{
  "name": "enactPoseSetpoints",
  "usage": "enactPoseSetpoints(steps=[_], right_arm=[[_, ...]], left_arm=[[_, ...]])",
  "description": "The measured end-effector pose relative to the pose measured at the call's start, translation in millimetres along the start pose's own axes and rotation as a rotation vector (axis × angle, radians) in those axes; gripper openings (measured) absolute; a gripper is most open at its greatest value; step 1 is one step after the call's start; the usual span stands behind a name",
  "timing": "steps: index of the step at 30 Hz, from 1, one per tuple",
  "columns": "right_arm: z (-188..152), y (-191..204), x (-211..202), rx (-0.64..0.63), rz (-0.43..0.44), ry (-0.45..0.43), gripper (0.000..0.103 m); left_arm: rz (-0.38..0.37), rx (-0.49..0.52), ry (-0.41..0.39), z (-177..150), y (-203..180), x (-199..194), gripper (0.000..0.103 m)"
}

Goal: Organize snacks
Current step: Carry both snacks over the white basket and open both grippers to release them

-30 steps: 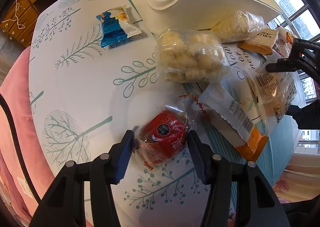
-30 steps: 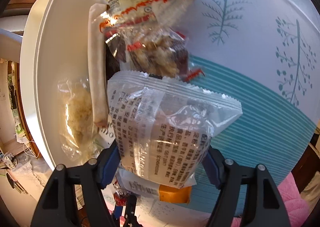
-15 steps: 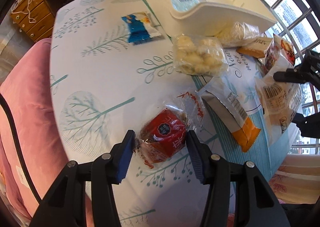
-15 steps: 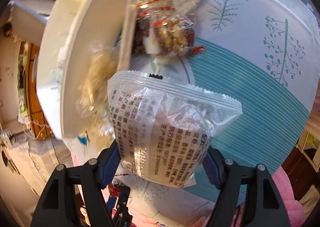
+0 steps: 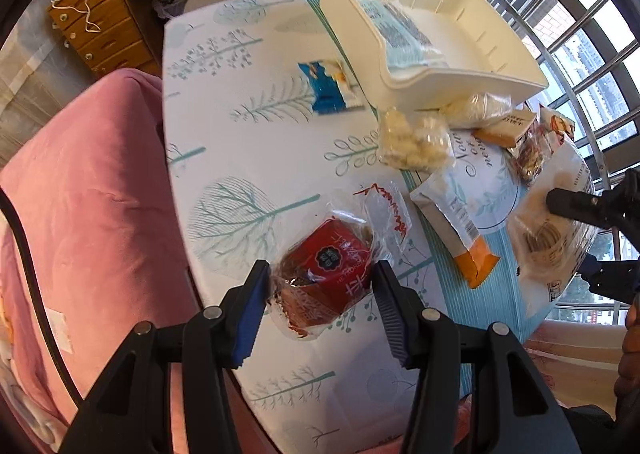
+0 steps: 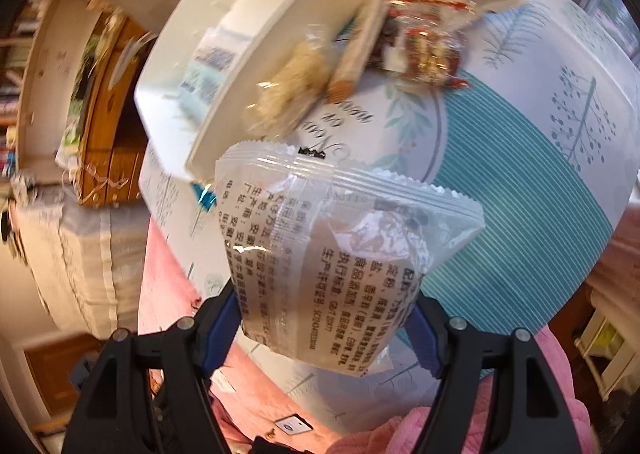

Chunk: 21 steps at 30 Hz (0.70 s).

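Note:
My left gripper is shut on a red cake in clear wrap and holds it above the table's near edge. My right gripper is shut on a clear printed snack bag, lifted above the table; it also shows in the left wrist view. A cream tray stands at the far side and holds a pale blue packet. The tray also shows in the right wrist view.
Loose snacks lie on the tree-print tablecloth: a blue packet, a bag of pale puffs, an orange-ended packet, and nut packets. A pink sofa is left, wooden drawers behind, windows right.
Both grippers have risen and pulled back from the table with their snacks. The right view has swung toward the tray's open side.

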State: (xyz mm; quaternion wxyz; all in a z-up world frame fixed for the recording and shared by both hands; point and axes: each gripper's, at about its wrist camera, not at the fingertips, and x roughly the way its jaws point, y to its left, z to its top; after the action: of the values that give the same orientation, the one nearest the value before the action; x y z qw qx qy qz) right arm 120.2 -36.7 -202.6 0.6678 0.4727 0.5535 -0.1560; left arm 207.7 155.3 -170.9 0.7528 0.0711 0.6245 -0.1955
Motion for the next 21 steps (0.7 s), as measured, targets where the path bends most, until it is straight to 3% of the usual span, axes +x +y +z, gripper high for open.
enactPoseSetpoints(steps=[4, 10, 21], right_arm=[[-0.4, 19.2, -5.3, -0.086, 0.017, -0.008, 0.073], [15.6, 34.2, -23.6, -0.205, 0.038, -0.036, 0.073], [69.4, 20.9, -80.2, -0.379, 0.035, -0.104, 0.074]], left_arm=[[0.057, 0.003, 0.008, 8.9, -5.4, -21.0, 0.051], [0.067, 0.004, -0.048, 22.7, -25.6, -55.0, 0.051], [0.088, -0.057, -0.066, 61.4, -71.3, -80.5, 0.051]])
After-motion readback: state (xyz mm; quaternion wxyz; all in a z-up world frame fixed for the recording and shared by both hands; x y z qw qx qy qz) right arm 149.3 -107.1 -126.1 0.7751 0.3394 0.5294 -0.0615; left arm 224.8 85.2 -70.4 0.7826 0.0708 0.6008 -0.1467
